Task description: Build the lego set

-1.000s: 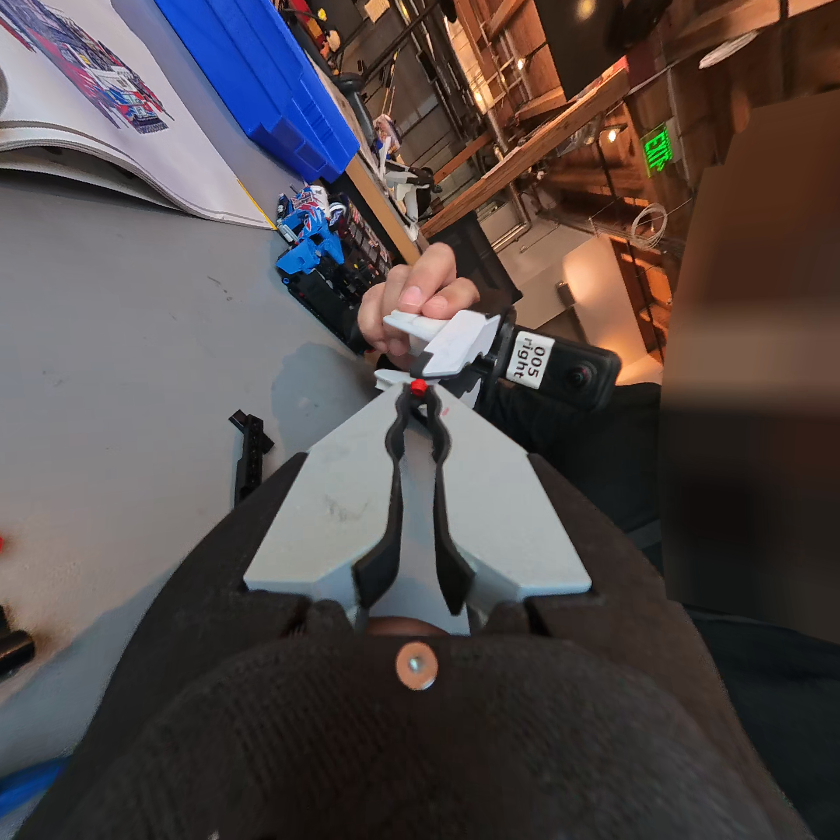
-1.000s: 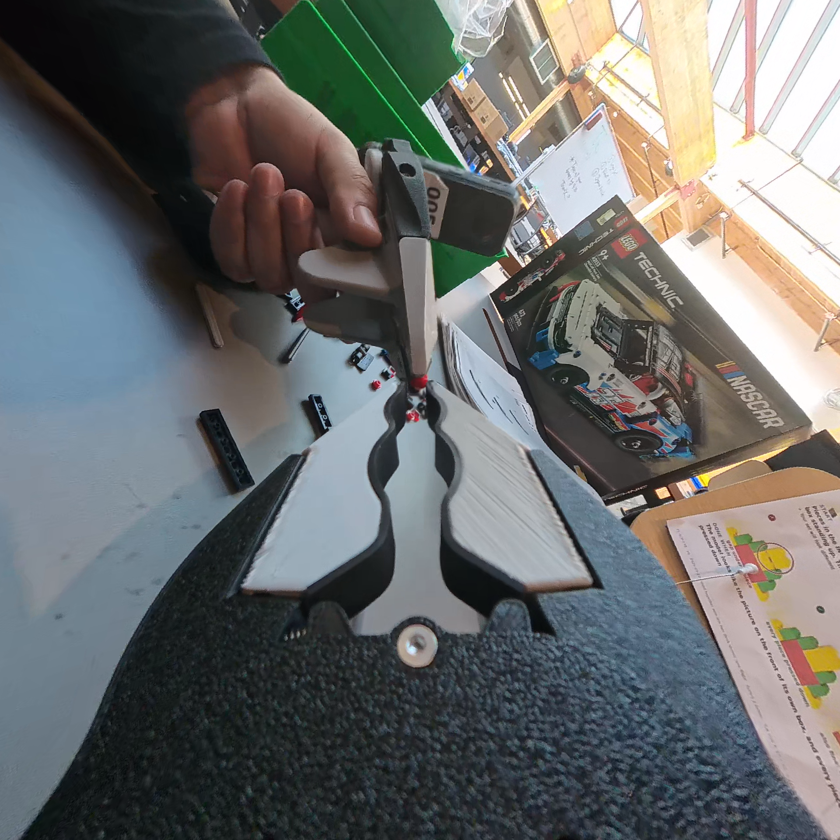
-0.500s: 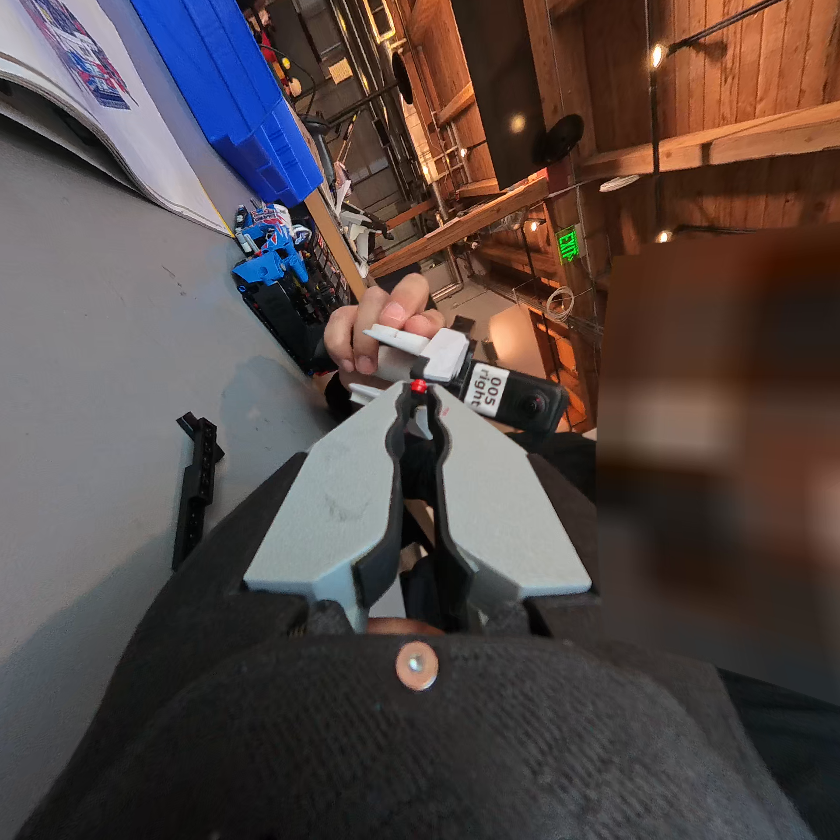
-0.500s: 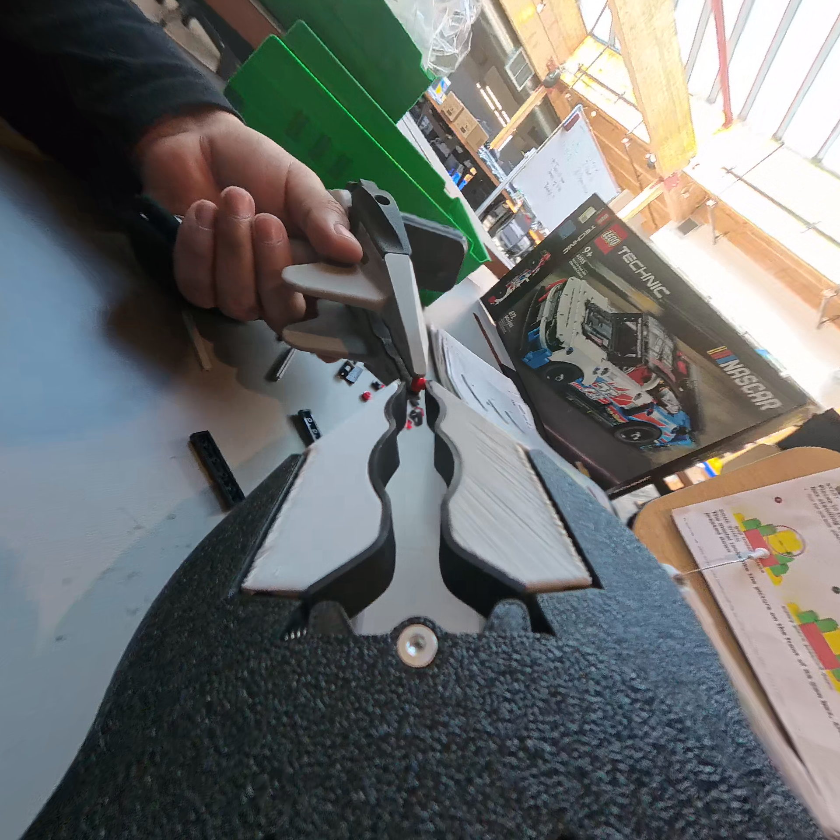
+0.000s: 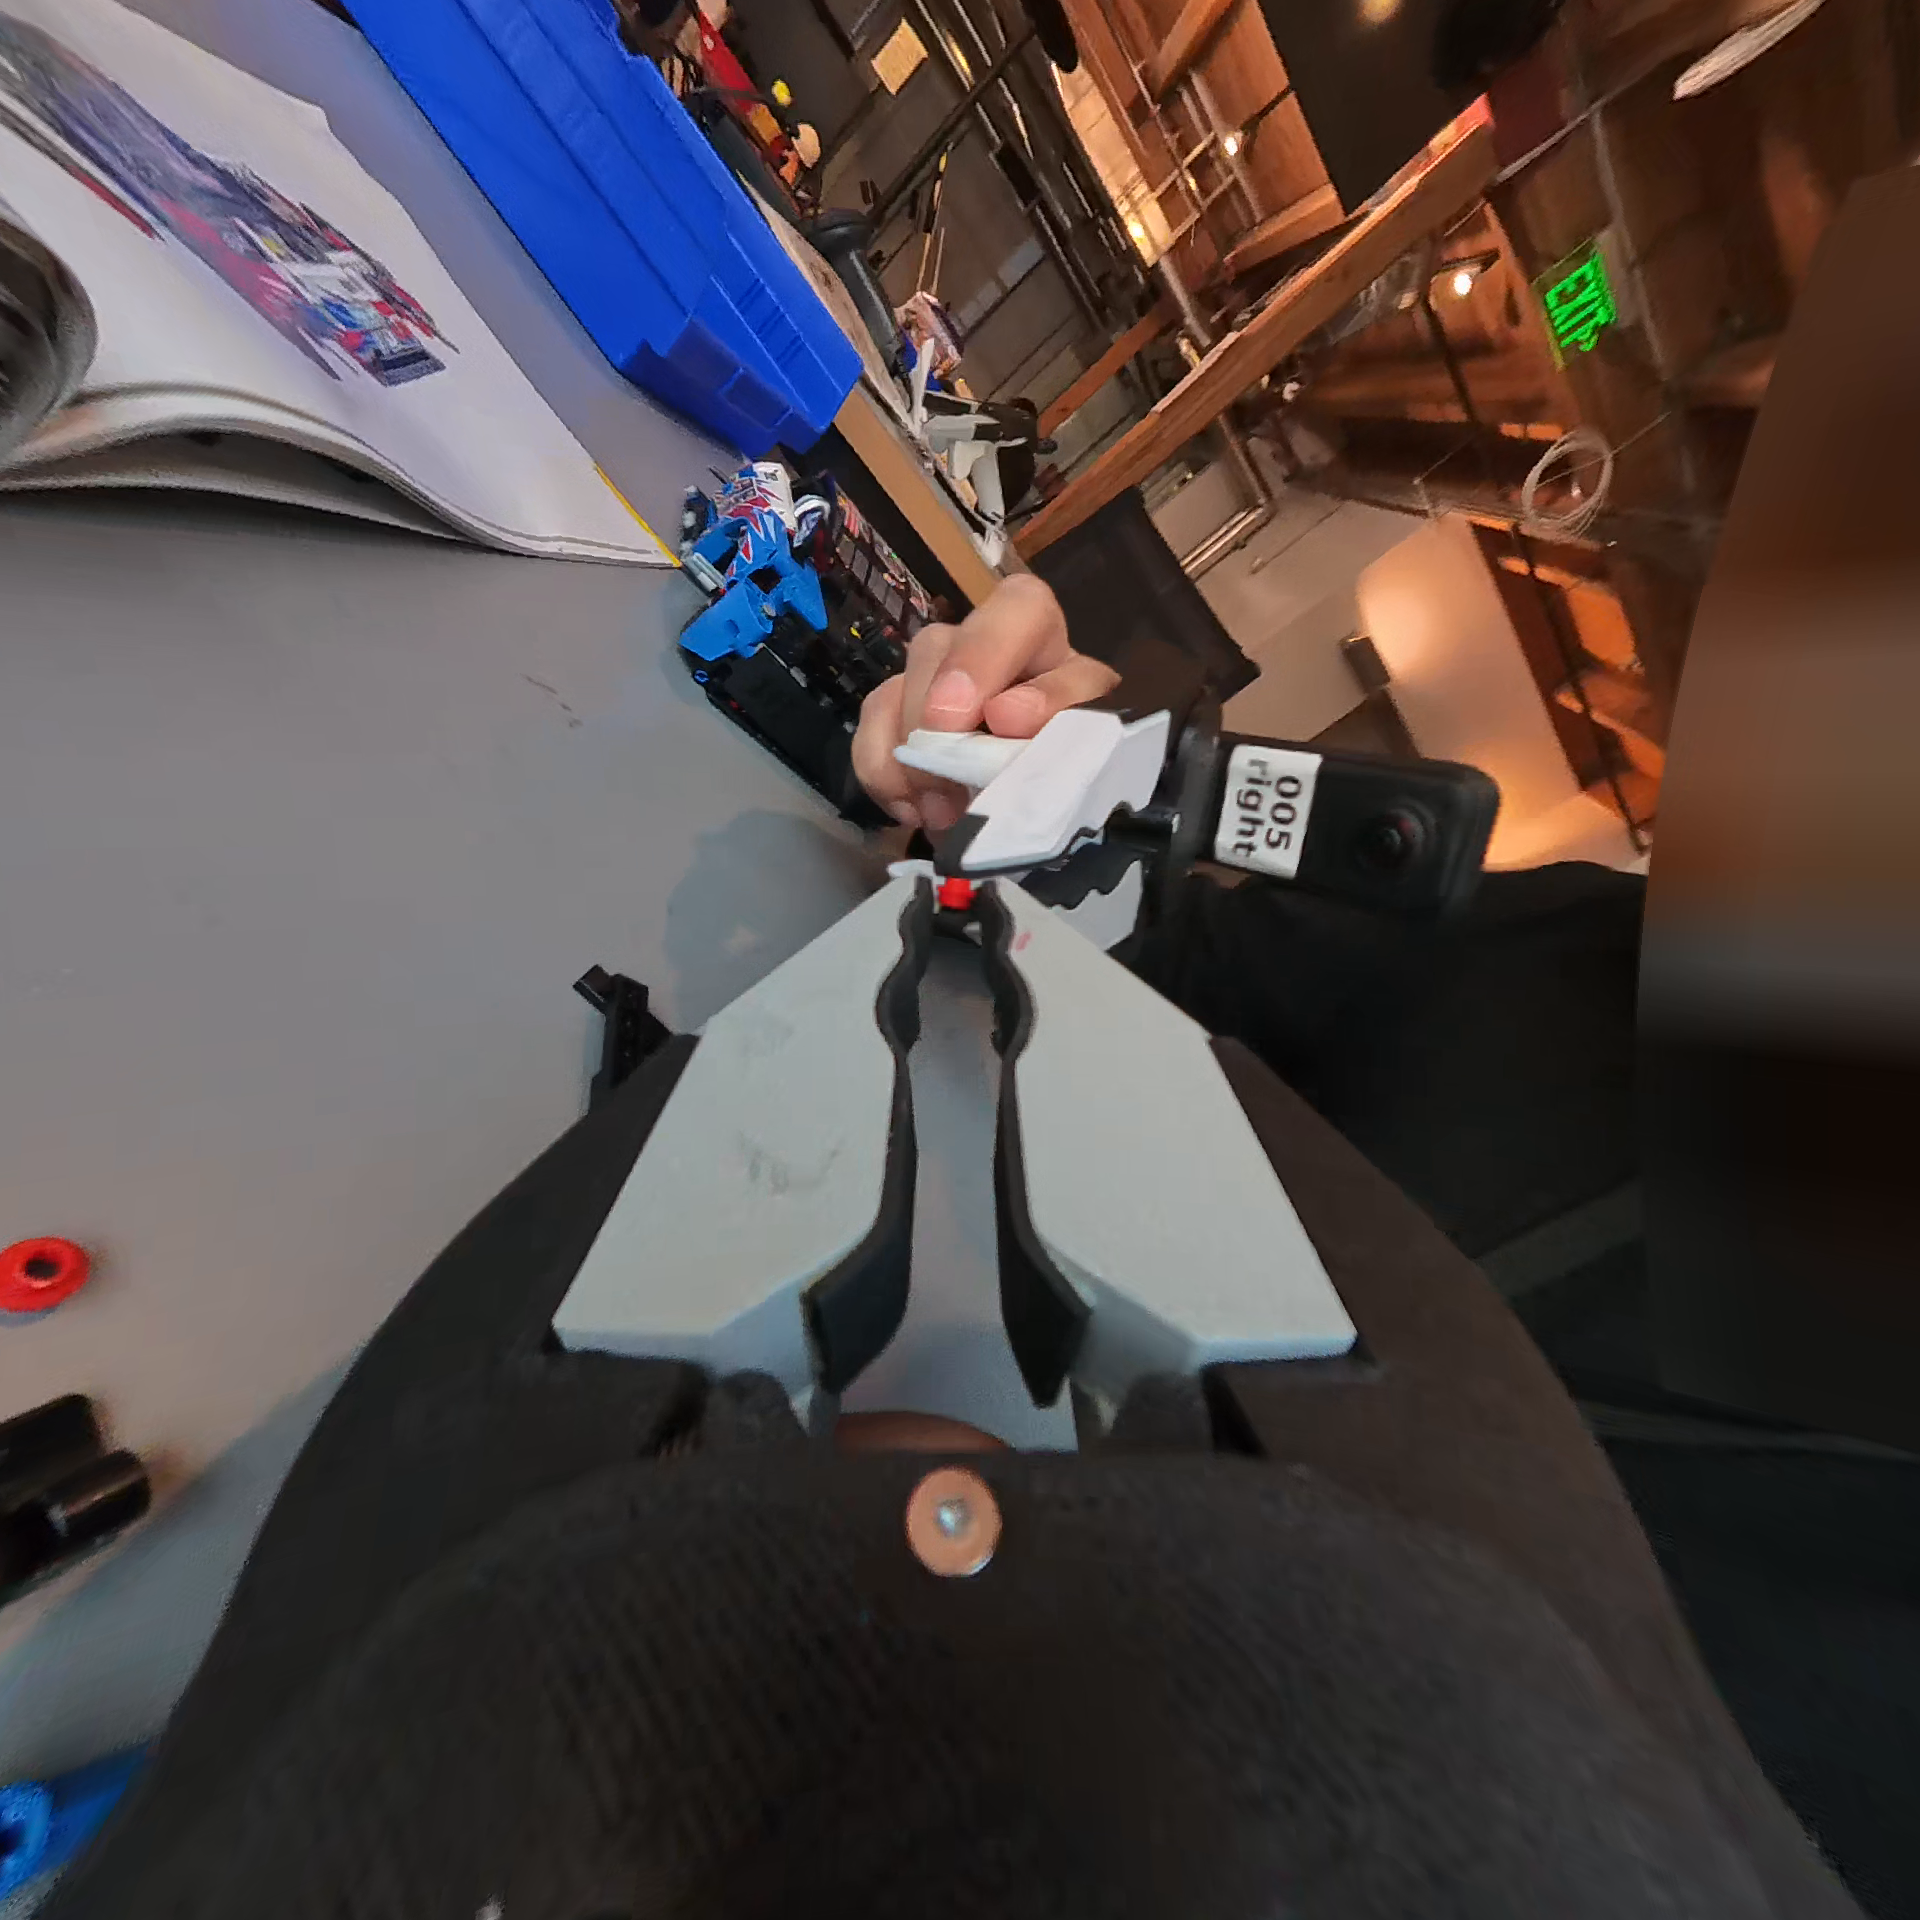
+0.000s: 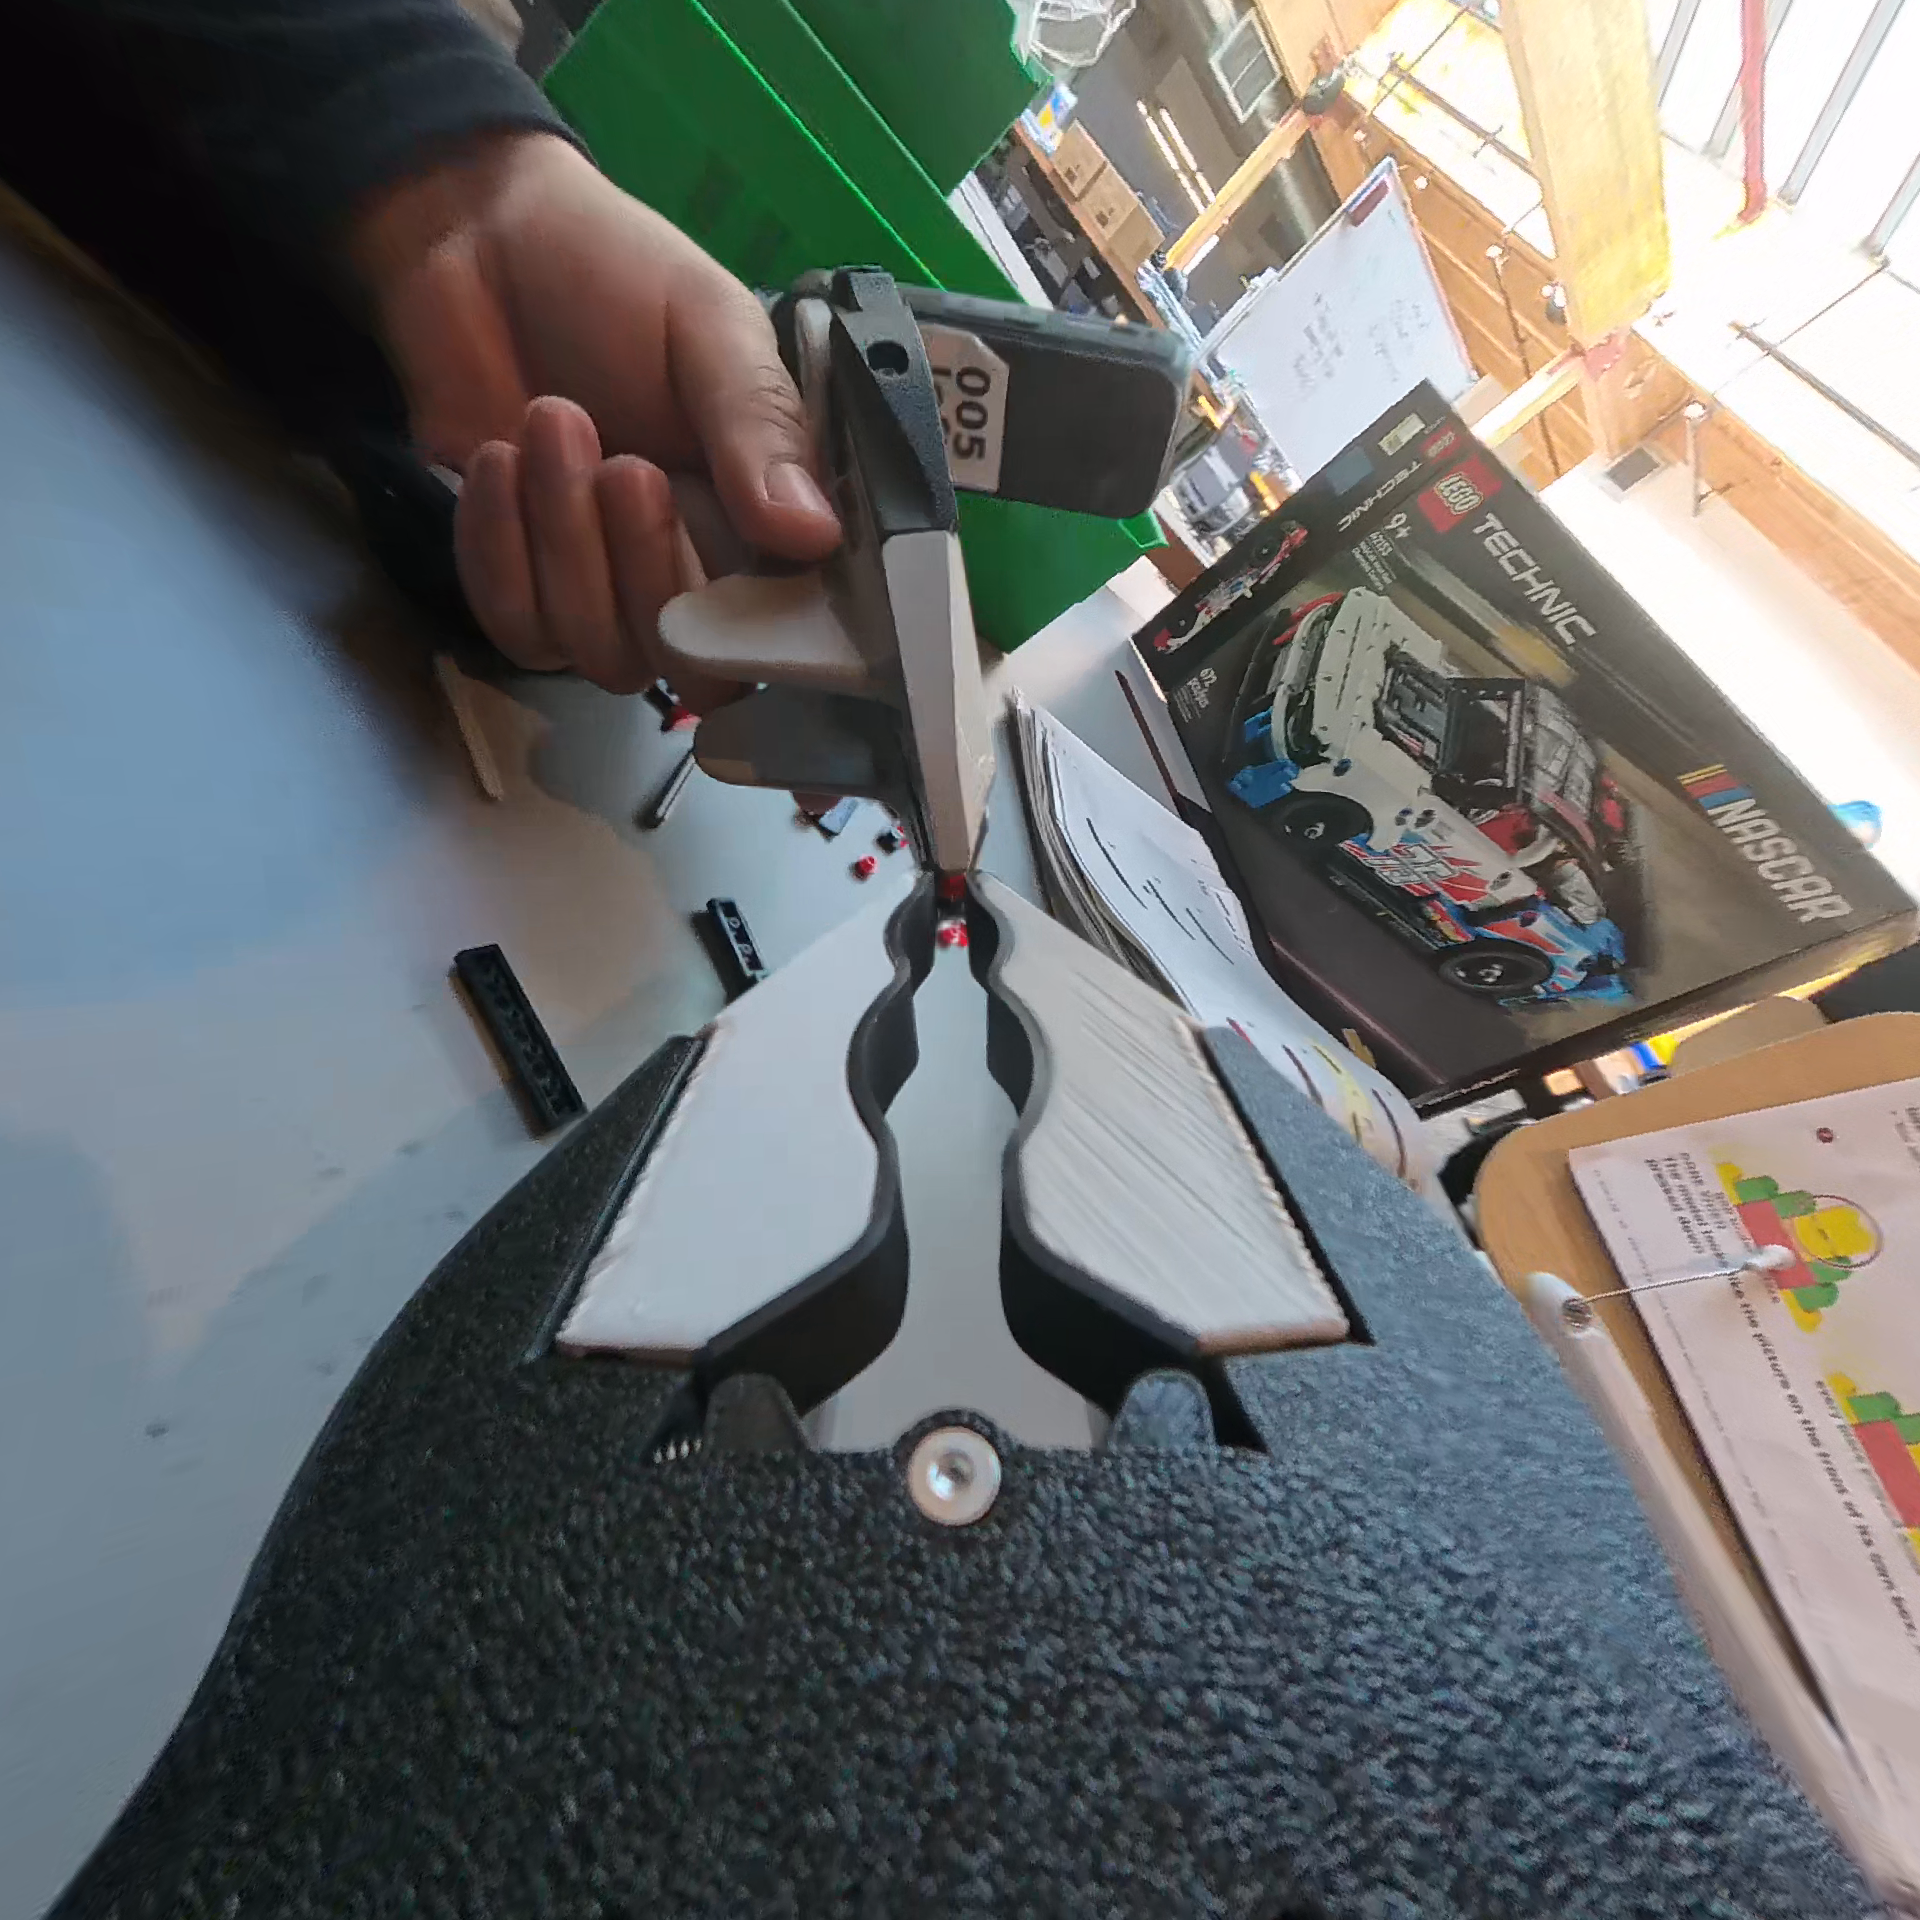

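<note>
1. Red plastic shows at the tips in the left wrist view: the left gripper (image 5: pixel 953 902) pinches a small red piece (image 5: pixel 953 894), fingers drawn close around it. Straight ahead, the right gripper (image 5: pixel 1023 821) meets the same piece tip to tip. A slip or twist in this handoff would likely flick the piece onto the grey table (image 5: pixel 312 831). The half-built car (image 5: pixel 790 623) sits beyond the fingers, to their left.

2. Right wrist view: the right gripper (image 6: pixel 951 914) nips the red piece (image 6: pixel 951 885), fingertips nearly touching, with the left gripper (image 6: pixel 940 821) coming down from above. Loose black beams (image 6: pixel 517 1039) lie left of the fingers. If one gripper lets go early, the piece probably drops among them.
</note>
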Demonstrator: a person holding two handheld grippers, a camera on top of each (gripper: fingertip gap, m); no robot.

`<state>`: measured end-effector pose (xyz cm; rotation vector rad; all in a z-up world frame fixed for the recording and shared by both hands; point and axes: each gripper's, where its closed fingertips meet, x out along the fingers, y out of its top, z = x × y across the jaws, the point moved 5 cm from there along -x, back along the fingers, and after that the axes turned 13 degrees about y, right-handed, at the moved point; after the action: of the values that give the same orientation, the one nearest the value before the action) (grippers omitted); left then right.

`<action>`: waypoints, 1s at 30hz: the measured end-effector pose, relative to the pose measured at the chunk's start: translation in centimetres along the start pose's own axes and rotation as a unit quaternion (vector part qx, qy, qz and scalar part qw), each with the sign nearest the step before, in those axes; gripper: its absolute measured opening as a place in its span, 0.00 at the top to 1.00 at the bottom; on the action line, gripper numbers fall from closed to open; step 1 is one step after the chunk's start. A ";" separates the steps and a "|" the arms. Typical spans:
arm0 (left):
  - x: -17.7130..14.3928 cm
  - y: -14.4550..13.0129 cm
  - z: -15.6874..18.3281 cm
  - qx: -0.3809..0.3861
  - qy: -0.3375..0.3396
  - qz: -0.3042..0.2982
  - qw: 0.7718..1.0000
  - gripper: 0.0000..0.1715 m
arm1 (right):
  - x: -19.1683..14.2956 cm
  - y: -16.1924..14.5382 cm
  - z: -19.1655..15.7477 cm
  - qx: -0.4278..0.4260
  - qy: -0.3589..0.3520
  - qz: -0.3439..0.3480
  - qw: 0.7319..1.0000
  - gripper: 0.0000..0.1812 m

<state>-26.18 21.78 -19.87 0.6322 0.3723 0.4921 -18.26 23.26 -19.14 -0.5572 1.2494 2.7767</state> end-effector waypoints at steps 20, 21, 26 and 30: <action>-0.7 -1.2 3.2 0.680 0.251 0.117 0.679 0.88 | -1.1 0.5 1.9 0.451 0.240 0.204 0.835 0.98; -0.8 -1.1 3.5 0.682 0.249 0.129 0.675 0.90 | -1.2 0.5 2.0 0.469 0.250 0.216 0.819 0.98; -0.8 -1.2 4.2 0.686 0.243 0.136 0.672 0.92 | -1.2 0.9 2.1 0.544 0.320 0.265 0.729 0.98; -0.7 -1.3 4.5 0.672 0.236 0.141 0.688 0.95 | -0.9 0.6 2.1 0.582 0.347 0.281 0.679 0.98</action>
<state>-24.26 18.42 -17.21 2.0481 1.1816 0.6314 -18.15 24.44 -17.10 -1.1749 3.2796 1.2216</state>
